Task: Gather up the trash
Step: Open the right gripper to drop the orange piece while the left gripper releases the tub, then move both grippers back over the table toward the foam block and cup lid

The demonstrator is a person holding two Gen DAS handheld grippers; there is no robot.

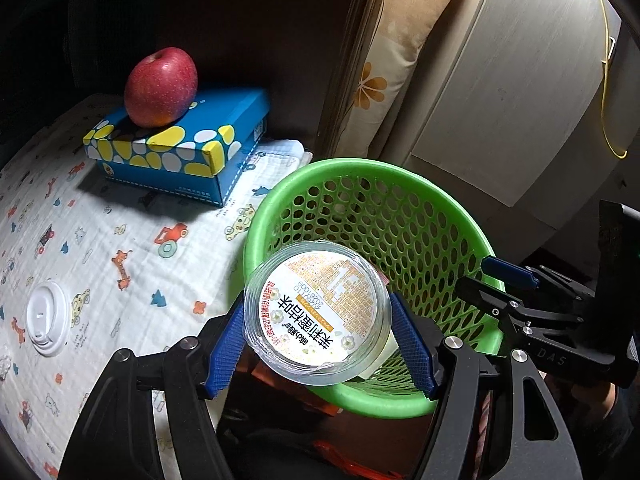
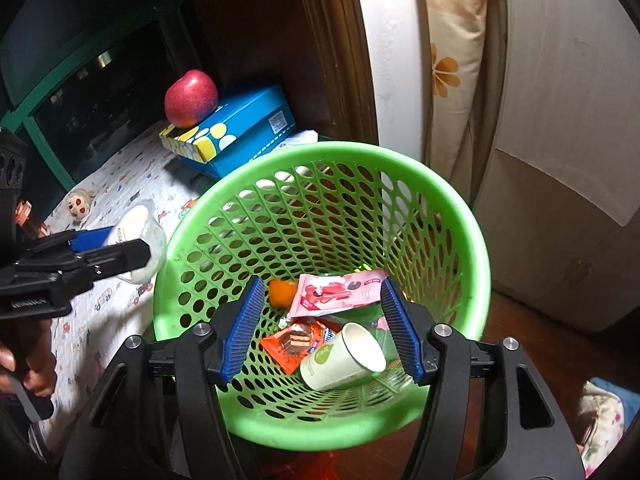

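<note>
Fingers of the left gripper [image 1: 320, 344] clamp a sealed plastic cup [image 1: 318, 312] at the green basket's rim [image 1: 372, 166], while the right gripper [image 2: 320, 328] gapes empty above the basket's litter.

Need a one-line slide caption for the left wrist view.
Left gripper holds a sealed cup over the green basket; apple on blue box behind.

The left gripper [image 1: 318, 350] clamps a clear plastic cup [image 1: 316, 312], printed seal facing the camera, over the near rim of the green basket [image 1: 400, 216]. The right gripper [image 1: 504, 276] sits at the basket's right rim. An apple [image 1: 160, 86] rests on a blue box [image 1: 180, 144]; a white lid [image 1: 46, 318] lies on the patterned cloth [image 1: 120, 240].
</note>
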